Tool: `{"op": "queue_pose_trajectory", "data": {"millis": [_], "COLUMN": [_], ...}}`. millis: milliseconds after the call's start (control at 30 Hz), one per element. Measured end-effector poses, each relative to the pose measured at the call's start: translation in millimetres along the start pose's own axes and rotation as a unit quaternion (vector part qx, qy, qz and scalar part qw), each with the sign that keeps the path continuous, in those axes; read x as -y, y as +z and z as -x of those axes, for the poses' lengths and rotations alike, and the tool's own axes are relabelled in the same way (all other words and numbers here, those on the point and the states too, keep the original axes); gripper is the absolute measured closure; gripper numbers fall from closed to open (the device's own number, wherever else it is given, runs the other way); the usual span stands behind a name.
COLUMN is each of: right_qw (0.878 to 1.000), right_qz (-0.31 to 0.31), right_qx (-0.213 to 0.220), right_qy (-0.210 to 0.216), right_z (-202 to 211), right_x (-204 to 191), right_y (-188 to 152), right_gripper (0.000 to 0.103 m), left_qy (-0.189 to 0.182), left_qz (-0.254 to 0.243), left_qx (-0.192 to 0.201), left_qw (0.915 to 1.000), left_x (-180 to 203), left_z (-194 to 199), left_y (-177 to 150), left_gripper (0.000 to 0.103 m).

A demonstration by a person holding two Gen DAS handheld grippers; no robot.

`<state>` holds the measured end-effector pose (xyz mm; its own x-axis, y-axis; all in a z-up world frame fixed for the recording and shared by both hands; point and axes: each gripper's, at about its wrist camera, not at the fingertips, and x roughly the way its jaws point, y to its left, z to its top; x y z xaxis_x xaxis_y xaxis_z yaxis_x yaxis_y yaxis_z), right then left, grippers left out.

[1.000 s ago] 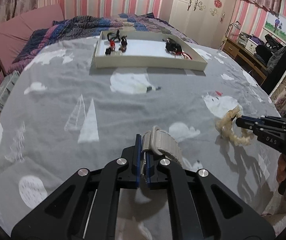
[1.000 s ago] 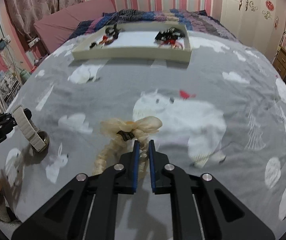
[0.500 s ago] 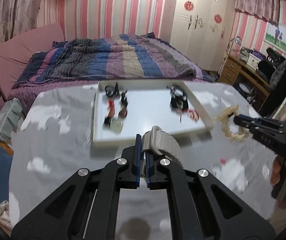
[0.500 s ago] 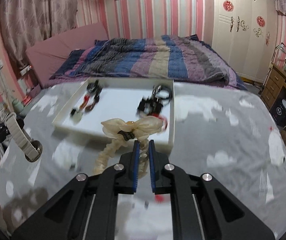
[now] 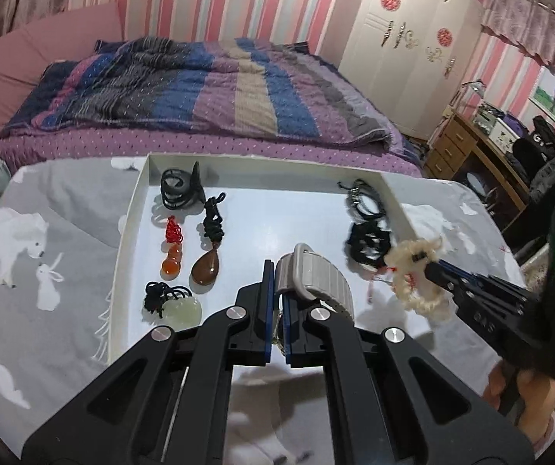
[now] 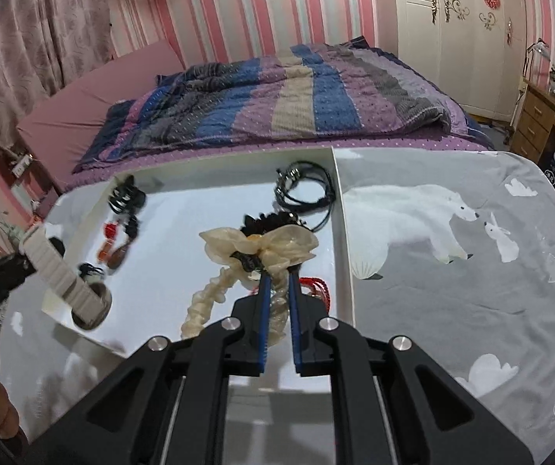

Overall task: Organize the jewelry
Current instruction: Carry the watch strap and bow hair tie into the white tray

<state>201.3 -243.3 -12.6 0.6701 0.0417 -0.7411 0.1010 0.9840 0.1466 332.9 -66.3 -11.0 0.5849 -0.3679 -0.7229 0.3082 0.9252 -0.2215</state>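
My left gripper (image 5: 275,271) is shut on a beige watch band (image 5: 316,279) and holds it above the white tray (image 5: 273,224). The band also shows in the right wrist view (image 6: 64,283), at the tray's left side. My right gripper (image 6: 277,275) is shut on a cream scrunchie (image 6: 261,244) above the tray's right half; it also shows in the left wrist view (image 5: 417,283). The tray (image 6: 341,232) holds pendants on cords (image 5: 207,267) at the left and black cords and bands (image 5: 366,228) at the right.
The tray lies on a grey sheet with white animal prints (image 6: 452,271). A striped quilt (image 5: 207,89) is behind it. A white wardrobe (image 5: 405,38) and a wooden desk (image 5: 467,147) stand at the right.
Both grippers have moved forward from the near part of the sheet to above the tray, each still holding its item. The tray now fills the middle of both views.
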Motion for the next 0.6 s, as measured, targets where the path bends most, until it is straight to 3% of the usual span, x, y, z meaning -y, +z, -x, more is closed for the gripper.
{"op": "queue_pose_trajectory", "data": {"millis": [200,600], "right_qw": [1.0,0.999], "right_qz": [0.001,0.01], "right_qx": [-0.011,-0.025], "right_qy": [-0.01,-0.022], "right_z": [-23,-42], "right_x": [5,3], "right_y": [-3,-11], "right_gripper": [0.094,0.094], "left_qy": [0.024,0.061], "left_qz": [-0.005,-0.014], "left_qx": [-0.021,-0.012], "left_qw": [0.9995,0.998], "left_x": [-7,-15], "left_z": [-32,-39], "left_y": [-7,-11], "left_gripper": [0.102,0.101]}}
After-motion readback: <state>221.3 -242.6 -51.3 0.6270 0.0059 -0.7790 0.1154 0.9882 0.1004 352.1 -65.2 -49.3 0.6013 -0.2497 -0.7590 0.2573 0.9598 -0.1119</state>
